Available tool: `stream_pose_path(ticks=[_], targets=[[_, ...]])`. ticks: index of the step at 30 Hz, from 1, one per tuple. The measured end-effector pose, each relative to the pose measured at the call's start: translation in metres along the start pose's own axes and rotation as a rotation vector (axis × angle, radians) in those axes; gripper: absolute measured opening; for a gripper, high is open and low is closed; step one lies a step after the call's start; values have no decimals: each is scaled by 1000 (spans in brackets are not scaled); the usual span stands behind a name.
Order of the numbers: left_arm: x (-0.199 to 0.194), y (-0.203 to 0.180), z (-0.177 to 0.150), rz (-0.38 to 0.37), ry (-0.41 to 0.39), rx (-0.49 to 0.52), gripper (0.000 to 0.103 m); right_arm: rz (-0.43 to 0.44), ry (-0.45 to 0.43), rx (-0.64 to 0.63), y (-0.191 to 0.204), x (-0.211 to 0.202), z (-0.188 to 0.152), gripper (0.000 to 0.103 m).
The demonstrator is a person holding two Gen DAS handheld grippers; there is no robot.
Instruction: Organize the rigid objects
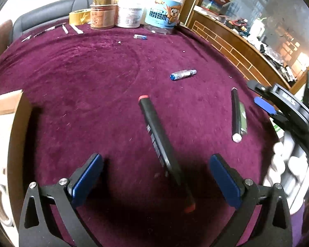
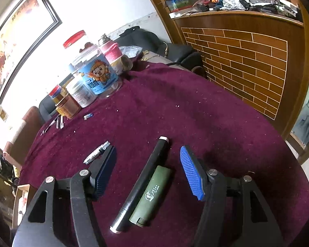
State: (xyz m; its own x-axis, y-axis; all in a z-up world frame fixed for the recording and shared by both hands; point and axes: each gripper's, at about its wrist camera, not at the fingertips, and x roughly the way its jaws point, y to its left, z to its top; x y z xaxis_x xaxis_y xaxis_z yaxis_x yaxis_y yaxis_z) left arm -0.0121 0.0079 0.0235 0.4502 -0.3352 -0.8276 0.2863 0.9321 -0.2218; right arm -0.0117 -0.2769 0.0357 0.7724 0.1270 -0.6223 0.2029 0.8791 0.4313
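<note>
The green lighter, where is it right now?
In the right wrist view the green lighter lies on the purple tablecloth between the open right gripper fingers, right beside the black marker.

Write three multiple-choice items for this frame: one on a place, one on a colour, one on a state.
1. Where does the green lighter lie?
A. Alongside the black white-tipped marker
B. Beside the roll of tape
C. Inside the cartoon-label jar

2. What colour are the end caps of the black marker between the left tongs?
A. White
B. Red
C. Blue

3. How do the right tongs stand?
A. Shut on the lighter
B. Shut on nothing
C. Open, with lighter and marker between the pads

Key: 1 A, the two lie side by side on the purple cloth; 2 B, both visible ends show red; 3 C, the blue pads stand clear of both things.
</note>
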Motion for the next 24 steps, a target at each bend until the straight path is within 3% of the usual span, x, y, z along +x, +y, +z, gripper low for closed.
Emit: stream_pose_path(ticks=[5,7,9,10,16,24], targets=[[25,-30,2,167,-9,147,97,-14,3,32,-10,0,0,63],[21,-36,-1,166,-34,184,78,-16,6,51,-14,1,1,63],[14,-37,-2,166,-41,196,19,-16,14,65,-16,2,1,63],[13,-36,-1,157,-33,192,12,-16,17,67,-17,3,2,63],[-2,-16,-6,46,-25,91,11,-19,21,67,-18,3,1,63],[-59,-4,-26,-68,-113,16,11,-45,39,77,-23,8,1,63]])
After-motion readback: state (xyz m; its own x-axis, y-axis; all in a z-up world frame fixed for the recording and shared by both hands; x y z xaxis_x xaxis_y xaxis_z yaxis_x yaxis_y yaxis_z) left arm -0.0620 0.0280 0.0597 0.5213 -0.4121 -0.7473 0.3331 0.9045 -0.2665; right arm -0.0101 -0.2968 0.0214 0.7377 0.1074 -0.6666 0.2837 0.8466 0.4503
